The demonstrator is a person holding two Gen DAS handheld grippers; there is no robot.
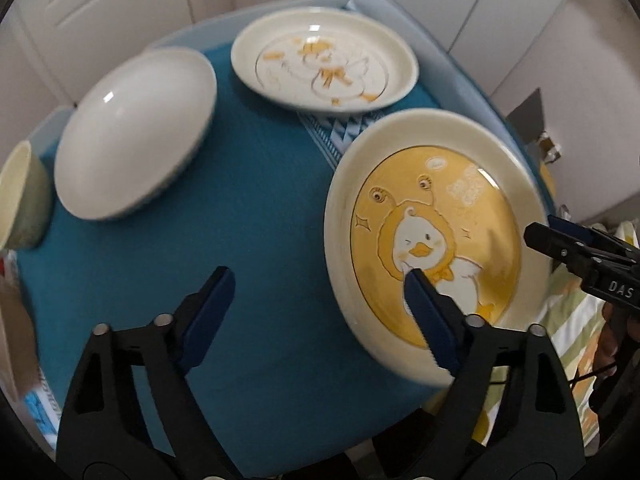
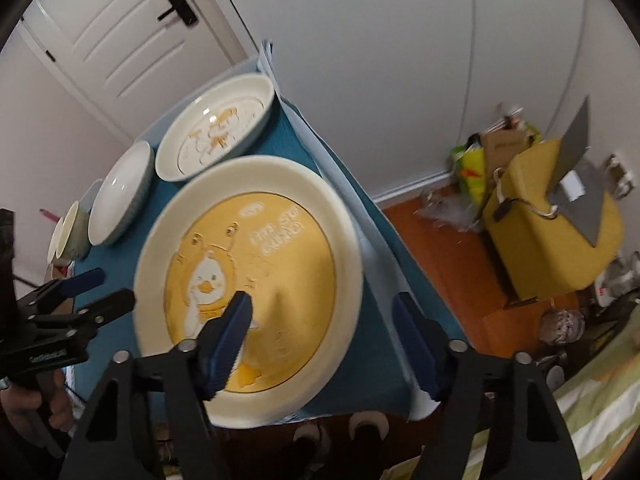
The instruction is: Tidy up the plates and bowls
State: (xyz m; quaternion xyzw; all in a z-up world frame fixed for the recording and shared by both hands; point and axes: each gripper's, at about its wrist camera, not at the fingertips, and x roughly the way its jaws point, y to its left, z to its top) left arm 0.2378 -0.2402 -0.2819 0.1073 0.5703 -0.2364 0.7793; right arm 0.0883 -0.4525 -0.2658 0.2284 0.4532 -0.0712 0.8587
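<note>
i'm looking down on a table under a blue cloth (image 1: 248, 208). nearest me sits the yellow duck plate (image 1: 436, 240), face up at the near right corner of the table, part of its rim out past the edge. the printed duck stands upright as i see it, head toward the far side. beyond it, the pale duck plate (image 1: 324, 58) also lies face up, just apart from the yellow one. left of that is a white bowl (image 1: 136, 132), mouth up and nothing in it, and further left a small greenish cup (image 1: 22, 196) at the frame's edge; i cannot tell what it holds. neither plate carries anything.

my left gripper (image 1: 320, 284) has its fingers spread, one over bare cloth, the other over the yellow plate's face, rim between them, not pinched. my right gripper (image 2: 324, 312) is spread too, straddling that plate's right rim; the pads don't press on it. the frames are blurred.
</note>
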